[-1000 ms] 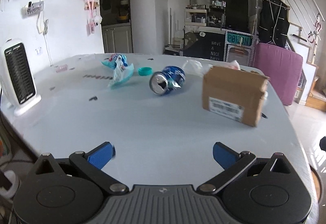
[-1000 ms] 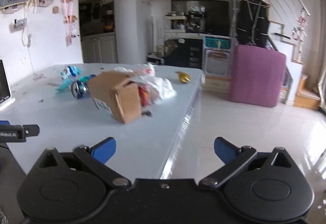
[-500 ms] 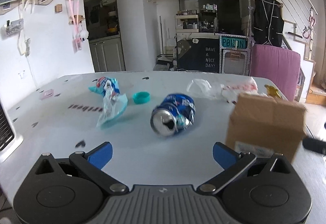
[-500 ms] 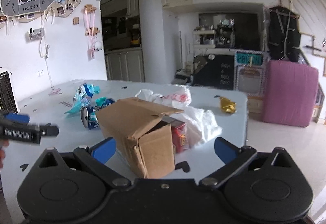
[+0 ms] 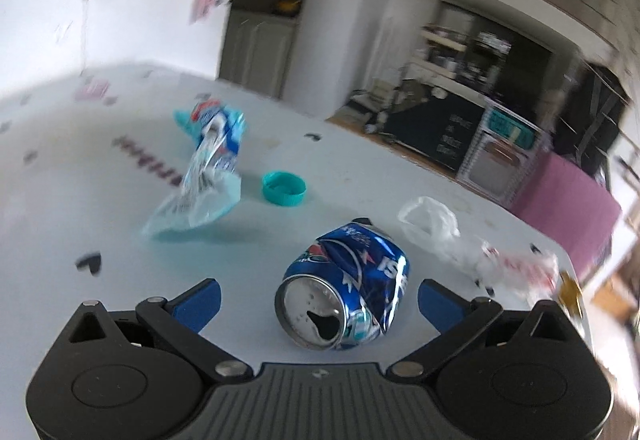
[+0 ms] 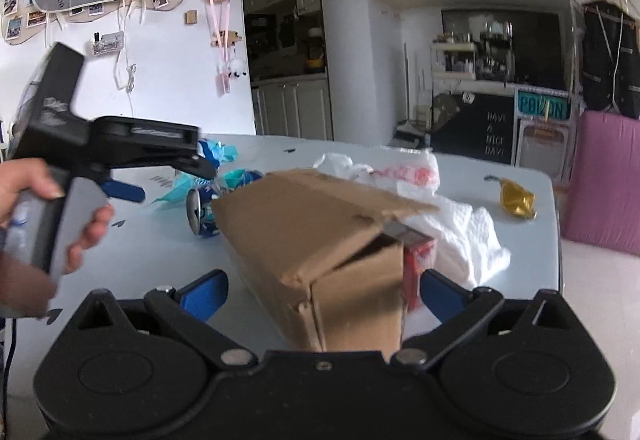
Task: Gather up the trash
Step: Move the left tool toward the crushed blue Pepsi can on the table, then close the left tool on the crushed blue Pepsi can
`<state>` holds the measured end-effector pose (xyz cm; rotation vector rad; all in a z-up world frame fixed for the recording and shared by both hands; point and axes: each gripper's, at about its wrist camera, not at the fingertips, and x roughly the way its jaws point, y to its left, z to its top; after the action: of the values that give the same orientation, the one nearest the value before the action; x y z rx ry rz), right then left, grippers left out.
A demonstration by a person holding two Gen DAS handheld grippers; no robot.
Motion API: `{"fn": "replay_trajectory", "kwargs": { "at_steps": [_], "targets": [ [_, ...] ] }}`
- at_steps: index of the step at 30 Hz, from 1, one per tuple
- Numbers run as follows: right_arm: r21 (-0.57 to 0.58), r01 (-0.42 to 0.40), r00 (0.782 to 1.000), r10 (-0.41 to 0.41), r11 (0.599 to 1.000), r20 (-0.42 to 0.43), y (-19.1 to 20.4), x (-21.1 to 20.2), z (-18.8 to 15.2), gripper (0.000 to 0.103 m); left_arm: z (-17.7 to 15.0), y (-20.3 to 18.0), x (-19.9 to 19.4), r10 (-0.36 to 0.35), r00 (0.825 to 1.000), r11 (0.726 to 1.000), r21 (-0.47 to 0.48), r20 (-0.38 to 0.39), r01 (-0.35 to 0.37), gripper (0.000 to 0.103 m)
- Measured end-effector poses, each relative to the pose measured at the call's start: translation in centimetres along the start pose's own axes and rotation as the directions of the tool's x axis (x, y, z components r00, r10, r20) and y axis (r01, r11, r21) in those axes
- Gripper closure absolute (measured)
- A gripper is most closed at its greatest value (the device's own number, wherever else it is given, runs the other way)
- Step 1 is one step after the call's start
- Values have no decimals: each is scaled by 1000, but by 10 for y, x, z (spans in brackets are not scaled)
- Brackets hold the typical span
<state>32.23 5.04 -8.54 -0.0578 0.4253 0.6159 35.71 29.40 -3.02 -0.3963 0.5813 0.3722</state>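
Note:
A crushed blue can (image 5: 347,286) lies on its side on the white table (image 5: 80,200), its open top facing me. My left gripper (image 5: 318,302) is open, its blue fingertips on either side of the can and apart from it. The can also shows in the right wrist view (image 6: 201,210). A cardboard box (image 6: 320,244) with an open flap lies between the open fingers of my right gripper (image 6: 324,290). A red carton (image 6: 418,264) sits at the box's mouth.
A blue-white wrapper (image 5: 204,168), a teal cap (image 5: 284,189) and a clear plastic bag (image 5: 436,228) lie beyond the can. White paper (image 6: 464,236), a plastic bag (image 6: 400,170) and a gold wrapper (image 6: 517,199) lie behind the box. The table's right edge is near.
My left gripper has moved forward and down until the can sits between its fingers. My right gripper has closed in on the cardboard box. Both stay open.

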Motion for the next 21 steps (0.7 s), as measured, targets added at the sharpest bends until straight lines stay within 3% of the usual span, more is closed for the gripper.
{"fn": "replay_trajectory", "kwargs": {
  "at_steps": [4, 14, 17, 21],
  "targets": [
    [-18, -7, 1000, 8, 1000, 7, 5, -1, 1, 11, 2, 2, 17, 35, 999, 993, -110, -33, -38, 0],
    [-13, -79, 997, 79, 997, -8, 20, -14, -8, 22, 0, 1, 36, 102, 992, 955, -270, -80, -120, 3],
    [-13, -92, 996, 91, 996, -11, 27, -15, -9, 25, -4, 1, 40, 154, 982, 939, -293, -109, -180, 3],
    [-3, -67, 998, 67, 998, -19, 30, -10, -8, 27, -4, 0, 40, 169, 981, 940, -282, -99, -190, 3]
  ]
}}
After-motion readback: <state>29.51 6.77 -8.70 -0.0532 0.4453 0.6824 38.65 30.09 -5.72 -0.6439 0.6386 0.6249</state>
